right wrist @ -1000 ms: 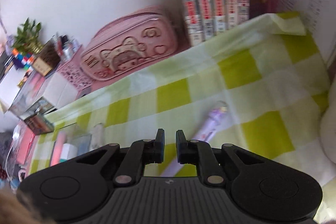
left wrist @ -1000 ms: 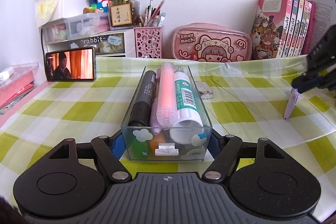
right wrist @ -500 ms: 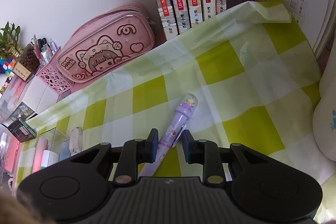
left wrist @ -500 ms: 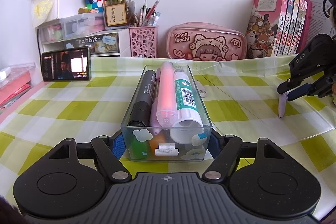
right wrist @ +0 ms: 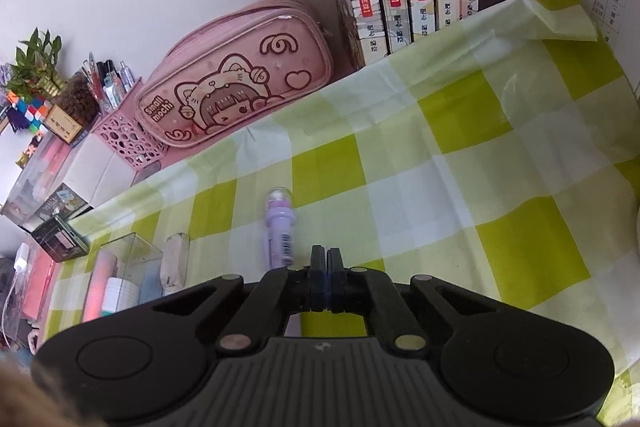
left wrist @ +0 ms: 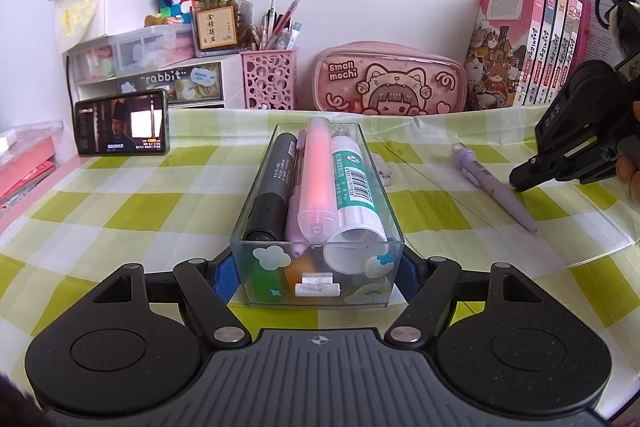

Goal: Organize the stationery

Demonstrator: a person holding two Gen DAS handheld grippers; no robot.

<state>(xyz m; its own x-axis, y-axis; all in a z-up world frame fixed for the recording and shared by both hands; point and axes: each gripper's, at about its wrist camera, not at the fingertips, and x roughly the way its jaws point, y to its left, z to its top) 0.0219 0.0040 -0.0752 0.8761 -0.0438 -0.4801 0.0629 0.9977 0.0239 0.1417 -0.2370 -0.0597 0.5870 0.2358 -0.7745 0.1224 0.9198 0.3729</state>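
Observation:
My left gripper (left wrist: 316, 279) is shut on the near end of a clear plastic box (left wrist: 256, 211) that stands on the checked cloth. The box holds a black marker (left wrist: 270, 183), a pink highlighter (left wrist: 318, 167), a glue stick (left wrist: 352, 187) and small items. A purple pen (left wrist: 492, 187) lies flat on the cloth right of the box. It also shows in the right wrist view (right wrist: 280, 231). My right gripper (right wrist: 325, 259) is shut and empty, just right of the pen and apart from it. It shows in the left wrist view (left wrist: 520, 181).
A white eraser (right wrist: 174, 261) lies between box and pen. Along the back wall stand a pink pencil case (left wrist: 390, 81), a pink pen holder (left wrist: 270, 81), books (left wrist: 528, 43), drawers (left wrist: 148, 63) and a phone (left wrist: 120, 123).
The purple pen was upright between my right gripper's fingers; now it lies flat on the cloth. My right gripper has let it go, shut and drawn back to the right.

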